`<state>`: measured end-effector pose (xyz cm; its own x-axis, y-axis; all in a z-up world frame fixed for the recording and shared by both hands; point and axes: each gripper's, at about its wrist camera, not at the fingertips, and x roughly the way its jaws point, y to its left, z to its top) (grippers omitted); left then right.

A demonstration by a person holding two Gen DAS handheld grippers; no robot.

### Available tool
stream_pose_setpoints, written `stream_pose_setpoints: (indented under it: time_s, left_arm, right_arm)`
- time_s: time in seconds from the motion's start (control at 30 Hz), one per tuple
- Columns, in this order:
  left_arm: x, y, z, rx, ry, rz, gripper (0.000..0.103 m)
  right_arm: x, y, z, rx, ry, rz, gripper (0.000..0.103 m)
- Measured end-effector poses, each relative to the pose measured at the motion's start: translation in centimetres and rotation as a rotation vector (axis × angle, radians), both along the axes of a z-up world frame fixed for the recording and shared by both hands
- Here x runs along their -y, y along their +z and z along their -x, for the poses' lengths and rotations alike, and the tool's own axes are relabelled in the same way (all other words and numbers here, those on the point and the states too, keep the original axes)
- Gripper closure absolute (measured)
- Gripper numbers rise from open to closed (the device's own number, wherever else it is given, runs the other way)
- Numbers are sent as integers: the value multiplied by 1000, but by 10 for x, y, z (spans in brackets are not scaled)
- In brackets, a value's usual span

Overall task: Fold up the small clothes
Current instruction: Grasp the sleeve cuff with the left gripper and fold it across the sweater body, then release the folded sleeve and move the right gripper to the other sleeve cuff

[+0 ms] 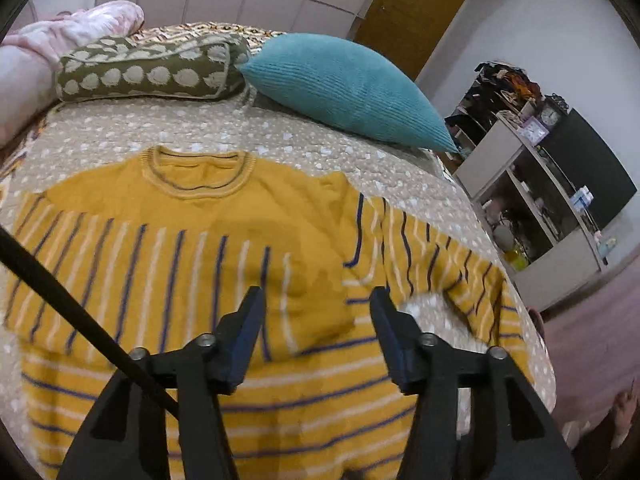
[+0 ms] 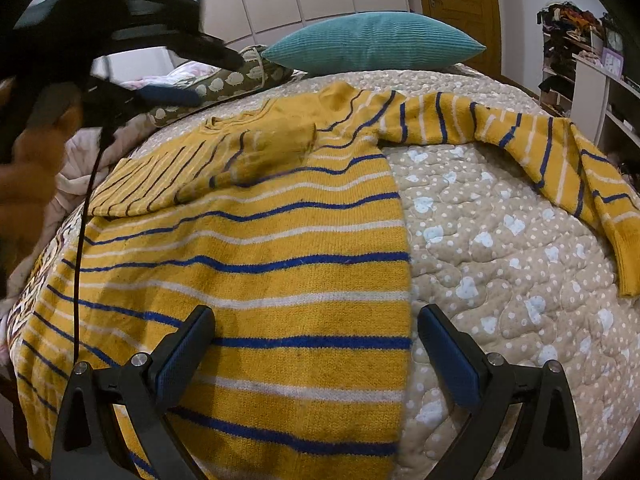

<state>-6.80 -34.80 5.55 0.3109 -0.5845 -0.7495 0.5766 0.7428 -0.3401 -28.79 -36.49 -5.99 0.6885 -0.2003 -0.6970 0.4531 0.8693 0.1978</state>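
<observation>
A yellow sweater (image 1: 240, 240) with blue and white stripes lies flat on the bed, collar at the far side. Its left sleeve is folded across the chest; its right sleeve (image 2: 540, 148) stretches out to the right on the quilt. My left gripper (image 1: 318, 300) is open and empty, hovering above the sweater's chest. My right gripper (image 2: 316, 320) is open and empty above the sweater's right side edge near the hem. The sweater also fills the right wrist view (image 2: 260, 260). The left gripper shows at the upper left of that view (image 2: 160, 40).
A beige dotted quilt (image 2: 500, 260) covers the bed. A teal pillow (image 1: 348, 88) and a green patterned cushion (image 1: 152, 68) lie at the head. Pink bedding (image 1: 72, 32) sits far left. Shelves (image 1: 540, 208) stand right of the bed. A black cable (image 1: 80, 320) crosses the left wrist view.
</observation>
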Motion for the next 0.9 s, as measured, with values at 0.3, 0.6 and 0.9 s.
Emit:
stream_pose_setpoints:
  time_s: [0.3,0.6,0.9]
  left_arm:
    - [-125,17,77,183,200,-141,32]
    - [-210,-4,137,136,325,-136,32]
    - [-268,16,164,136,405,-111,31]
  right_arm:
    - [1,0,-1,-2,-2,-3,0]
    - [-9,31,-12,-99,66,110,32]
    - [40,68,-73,5,61,-117,42]
